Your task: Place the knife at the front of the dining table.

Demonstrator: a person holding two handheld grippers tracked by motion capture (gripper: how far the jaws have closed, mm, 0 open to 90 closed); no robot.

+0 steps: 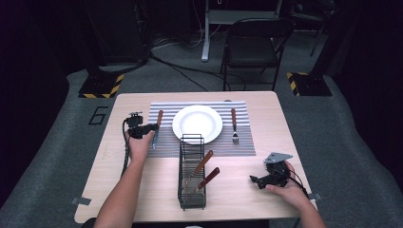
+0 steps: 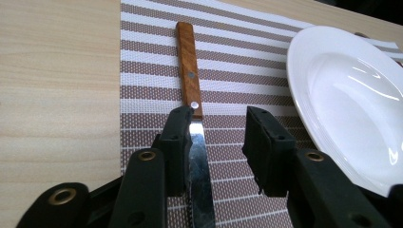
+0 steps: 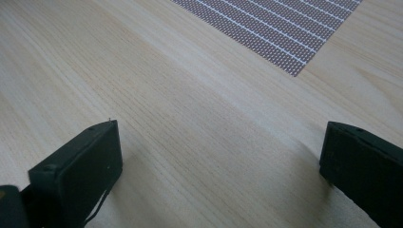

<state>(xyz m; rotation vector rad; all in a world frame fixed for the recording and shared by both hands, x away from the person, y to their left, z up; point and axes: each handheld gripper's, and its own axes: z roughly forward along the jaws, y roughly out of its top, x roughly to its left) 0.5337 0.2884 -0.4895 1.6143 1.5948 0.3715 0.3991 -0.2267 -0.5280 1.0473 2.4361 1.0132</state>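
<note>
1. Left gripper [image 1: 153,127] sits at the left edge of the striped placemat [image 1: 166,142], at about 9 o'clock from the white plate [image 1: 197,123]. Its jaws stand apart, nothing clamped.
2. Between those jaws lies the knife [image 2: 192,118]. In the left gripper view the blade runs just beside the left jaw, perhaps touching it, with a clear gap to the right jaw.
3. Knife's long axis runs 12 to 6 on the table: wooden handle toward 12 o'clock, blade toward the person. It is flat on the placemat, parallel to the plate's left side.
4. Fork [image 1: 234,126] lies the same way at 3 o'clock from the plate, also on the placemat.
5. Right gripper [image 1: 254,180] hovers low over bare table [image 3: 190,142] at about 4 o'clock from the plate, jaws wide, empty, well apart from everything.
6. Wire rack [image 1: 192,175] stands at 6 o'clock from the plate, two more wooden-handled utensils leaning inside it.
7. My read: the knife looks placed, with the left hand nearer it. For the rack, the right gripper sits just to its right.
</note>
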